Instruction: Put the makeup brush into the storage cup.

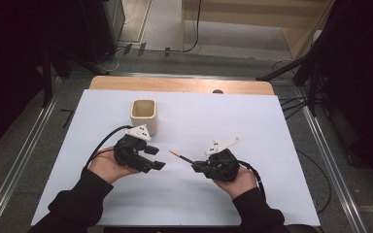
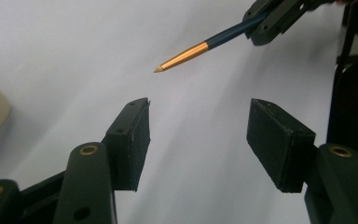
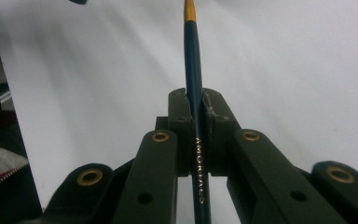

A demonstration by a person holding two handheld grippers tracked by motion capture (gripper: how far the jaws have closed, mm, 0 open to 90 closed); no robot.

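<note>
The right gripper (image 1: pixel 197 166), a black two-jaw tong in the person's right hand (image 1: pixel 238 180), is clamped tight on a slim dark-blue pencil-like stick with an orange-gold pointed tip (image 1: pixel 182 157), the shaft pinched between the two pads and running straight out past them; in the right gripper view the stick (image 3: pixel 193 74) stands up the middle of the jaws with pale lettering along its lower shaft, and its orange end reaches to the top edge. The tip points toward the left gripper (image 1: pixel 156 158), which sits in the left hand (image 1: pixel 108 167) a little apart from it, jaws standing wide with nothing between them. In the left gripper view the two black pads (image 2: pixel 135 140) are spread well apart over bare white table (image 2: pixel 74 56), and the stick's orange point (image 2: pixel 182 57) hangs ahead of and above the gap, not touching either pad, with the right gripper (image 2: pixel 261 21) gripping its blue part farther off. A cream square-mouthed cup with rounded corners (image 1: pixel 144 115) stands upright on the white table beyond the left gripper, just past its grey three-cornered plate. Both grippers hover low over the near half of the table, facing one another, cables trailing back along the dark sleeves
</note>
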